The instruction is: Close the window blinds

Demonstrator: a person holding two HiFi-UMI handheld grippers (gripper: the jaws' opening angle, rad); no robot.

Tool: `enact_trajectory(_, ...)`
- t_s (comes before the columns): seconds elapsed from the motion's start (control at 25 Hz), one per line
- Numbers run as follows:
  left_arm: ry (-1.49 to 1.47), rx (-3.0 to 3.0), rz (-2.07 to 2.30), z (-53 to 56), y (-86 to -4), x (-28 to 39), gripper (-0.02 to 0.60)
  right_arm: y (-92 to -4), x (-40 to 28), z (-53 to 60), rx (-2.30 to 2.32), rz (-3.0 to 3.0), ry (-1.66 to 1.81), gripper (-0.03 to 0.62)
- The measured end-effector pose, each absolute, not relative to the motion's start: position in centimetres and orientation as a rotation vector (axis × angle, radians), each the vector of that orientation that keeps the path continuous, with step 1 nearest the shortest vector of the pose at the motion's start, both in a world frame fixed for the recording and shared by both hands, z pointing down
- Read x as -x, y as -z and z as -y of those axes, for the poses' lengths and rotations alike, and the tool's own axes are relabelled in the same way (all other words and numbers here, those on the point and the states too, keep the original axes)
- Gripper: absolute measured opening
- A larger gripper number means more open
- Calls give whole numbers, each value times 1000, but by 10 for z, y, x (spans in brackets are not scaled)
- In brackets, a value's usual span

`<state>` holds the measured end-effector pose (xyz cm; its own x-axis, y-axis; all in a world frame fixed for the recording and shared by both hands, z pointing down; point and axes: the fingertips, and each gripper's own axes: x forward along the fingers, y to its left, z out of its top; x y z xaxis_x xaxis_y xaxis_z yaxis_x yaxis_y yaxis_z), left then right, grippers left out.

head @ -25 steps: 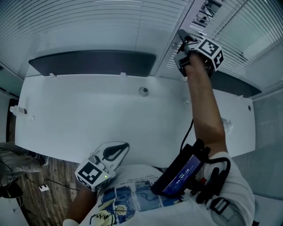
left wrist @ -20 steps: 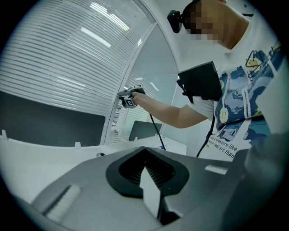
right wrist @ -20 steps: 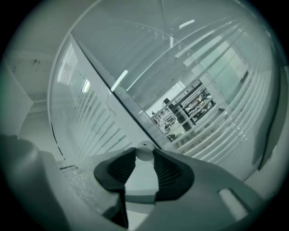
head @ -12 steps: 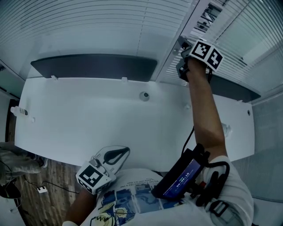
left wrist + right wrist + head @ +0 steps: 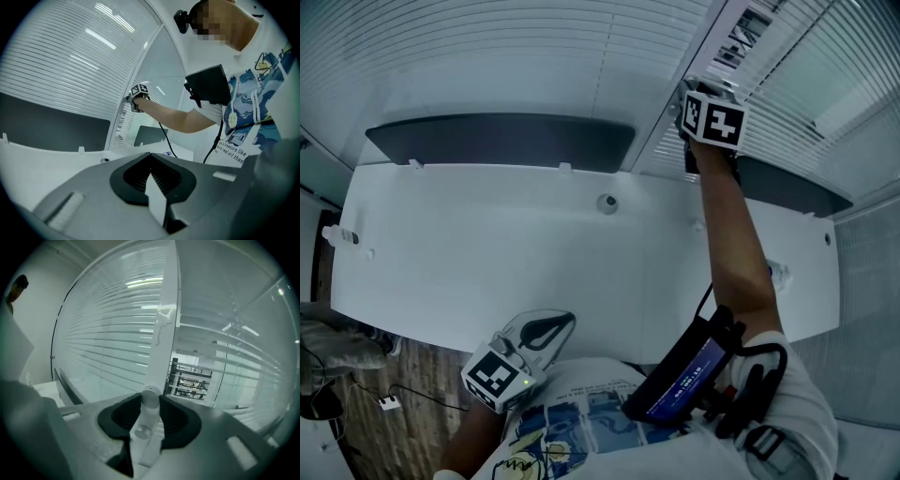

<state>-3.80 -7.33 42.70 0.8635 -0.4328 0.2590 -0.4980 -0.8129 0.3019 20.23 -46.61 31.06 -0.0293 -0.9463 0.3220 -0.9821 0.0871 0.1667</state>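
Head view: right gripper (image 5: pixel 690 97) raised at the mullion, window blinds (image 5: pixel 487 47) on both sides of it; left gripper (image 5: pixel 562 321) low by the torso.
Left gripper view: jaws together, empty.
Right gripper view: jaws clamped on the clear tilt wand (image 5: pixel 149 405); slats to its right gapped.
Judgement: twist about the wand's axis, grip firm, no pulling.

Saw smooth, faintly glossy white slats on the blinds (image 5: pixel 487 56). Read the wand (image 5: pixel 143 427) as clear glossy plastic. Found matt grey plastic shells on left gripper (image 5: pixel 152 176) and right gripper (image 5: pixel 150 411), plus ribbed black rubbery pads (image 5: pixel 179 423). Logged smooth matt white table (image 5: pixel 487 244), wood-grain floor (image 5: pixel 403 366), printed cloth shirt (image 5: pixel 572 417).
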Motion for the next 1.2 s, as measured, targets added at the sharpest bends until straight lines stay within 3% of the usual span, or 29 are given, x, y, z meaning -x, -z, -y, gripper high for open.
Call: enact_trajectory(1.2, -252, -2679, 666, 76, -430, 35, 6, -316, -198, 467, -1660, 1604, 412, 124)
